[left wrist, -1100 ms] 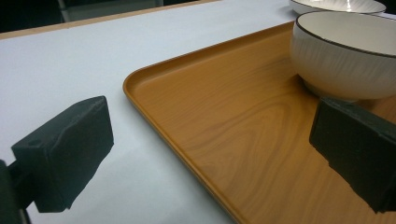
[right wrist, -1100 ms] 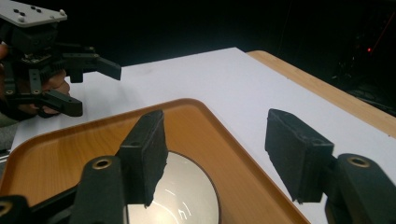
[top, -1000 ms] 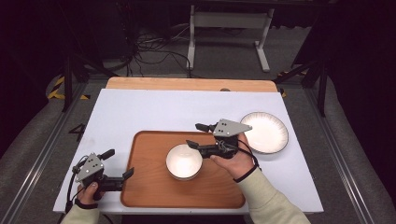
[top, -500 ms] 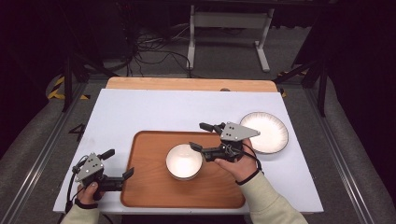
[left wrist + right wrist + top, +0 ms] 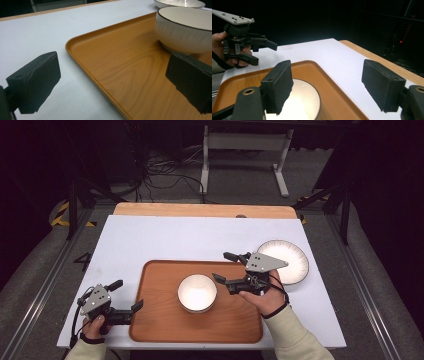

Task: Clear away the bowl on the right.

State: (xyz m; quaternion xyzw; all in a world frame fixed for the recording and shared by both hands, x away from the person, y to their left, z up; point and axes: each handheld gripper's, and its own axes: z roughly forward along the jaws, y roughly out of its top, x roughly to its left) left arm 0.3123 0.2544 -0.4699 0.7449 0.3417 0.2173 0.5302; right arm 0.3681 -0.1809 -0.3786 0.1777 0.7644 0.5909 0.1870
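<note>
A white bowl (image 5: 197, 292) stands upright in the middle of a wooden tray (image 5: 165, 320). To the tray's right, a white plate (image 5: 292, 262) lies on the table. My right gripper (image 5: 221, 266) hovers open just right of the bowl, its jaws pointing left and holding nothing. In the right gripper view (image 5: 329, 85) the bowl (image 5: 299, 100) sits low between the jaws. My left gripper (image 5: 129, 295) rests open at the tray's near left corner. In the left gripper view (image 5: 112, 80) its jaws straddle the tray's rim (image 5: 82, 57), with the bowl (image 5: 185, 30) farther off.
The white table top (image 5: 165, 240) has free room behind and left of the tray. A wooden strip (image 5: 200, 210) runs along its far edge. Beyond it are a dark floor, cables and a metal stand (image 5: 245, 150).
My right gripper has drifted a little to the right, away from the bowl, still open. The left gripper, bowl, tray and plate have not moved.
</note>
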